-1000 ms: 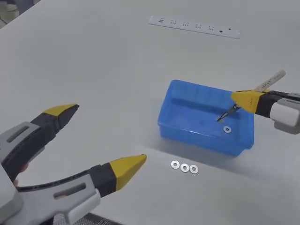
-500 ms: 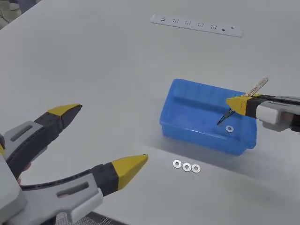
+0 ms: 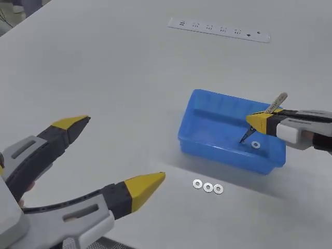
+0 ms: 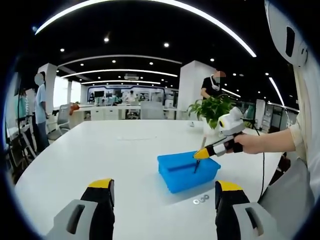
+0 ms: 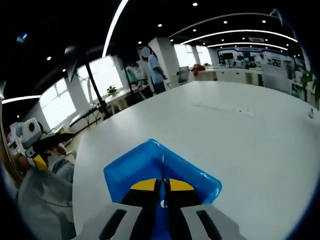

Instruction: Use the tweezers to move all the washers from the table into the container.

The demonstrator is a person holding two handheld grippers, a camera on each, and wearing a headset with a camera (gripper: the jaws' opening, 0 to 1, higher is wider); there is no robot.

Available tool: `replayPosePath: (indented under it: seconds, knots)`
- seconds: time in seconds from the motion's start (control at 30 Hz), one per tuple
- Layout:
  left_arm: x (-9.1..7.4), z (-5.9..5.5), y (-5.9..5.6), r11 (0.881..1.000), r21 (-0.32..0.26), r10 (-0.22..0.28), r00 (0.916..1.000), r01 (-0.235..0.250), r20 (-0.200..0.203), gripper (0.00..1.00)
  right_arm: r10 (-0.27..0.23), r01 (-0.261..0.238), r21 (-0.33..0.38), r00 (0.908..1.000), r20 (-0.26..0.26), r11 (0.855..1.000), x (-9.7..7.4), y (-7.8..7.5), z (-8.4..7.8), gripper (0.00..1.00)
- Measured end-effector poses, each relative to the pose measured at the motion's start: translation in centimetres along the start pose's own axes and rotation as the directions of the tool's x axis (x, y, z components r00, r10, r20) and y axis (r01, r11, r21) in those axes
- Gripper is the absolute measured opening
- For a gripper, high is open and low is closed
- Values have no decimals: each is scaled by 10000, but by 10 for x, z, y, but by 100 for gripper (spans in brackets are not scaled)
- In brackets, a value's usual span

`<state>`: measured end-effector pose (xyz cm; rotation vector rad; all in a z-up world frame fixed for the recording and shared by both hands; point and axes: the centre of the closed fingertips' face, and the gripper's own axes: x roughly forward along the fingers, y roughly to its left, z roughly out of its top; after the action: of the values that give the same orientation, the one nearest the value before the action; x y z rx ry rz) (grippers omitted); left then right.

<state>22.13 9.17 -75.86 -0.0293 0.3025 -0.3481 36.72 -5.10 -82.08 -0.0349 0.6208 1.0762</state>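
Note:
A blue container (image 3: pixel 228 98) stands on the white table, with one washer (image 3: pixel 256 145) lying inside it. Three washers (image 3: pixel 208 187) lie in a row on the table just in front of it. My right gripper (image 3: pixel 257 120) hovers over the container's right side, shut on tweezers (image 3: pixel 245 136) whose tips point down close to the washer inside. My left gripper (image 3: pixel 123 149) is held wide open near the front left, with nothing between its fingers. In the left gripper view the container (image 4: pixel 175 167) and the row of washers (image 4: pixel 201 200) lie ahead. In the right gripper view the container (image 5: pixel 132 167) sits just under the jaws.
A white power strip (image 3: pixel 218 30) lies at the far side of the table. A potted plant (image 4: pixel 212 107) stands beyond the table's end. Desks and people fill the office behind. Bare tabletop stretches to the container's left.
My right gripper has moved left and down over the container, tilting the tweezers more upright, tips nearer the washer inside. The left gripper has stayed open and still.

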Motion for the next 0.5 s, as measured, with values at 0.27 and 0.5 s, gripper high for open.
replayPosePath:
  seconds: [0.27,0.5]
  knots:
    - [-2,6,1,10000,-74,0,9996,2,286,85,149,-138,-819,9998,130,9965,-6,12,4,4]
    - [-3,8,1,10000,-14,-6,9991,6,421,85,263,-195,-1472,9987,441,9889,-17,27,15,4]
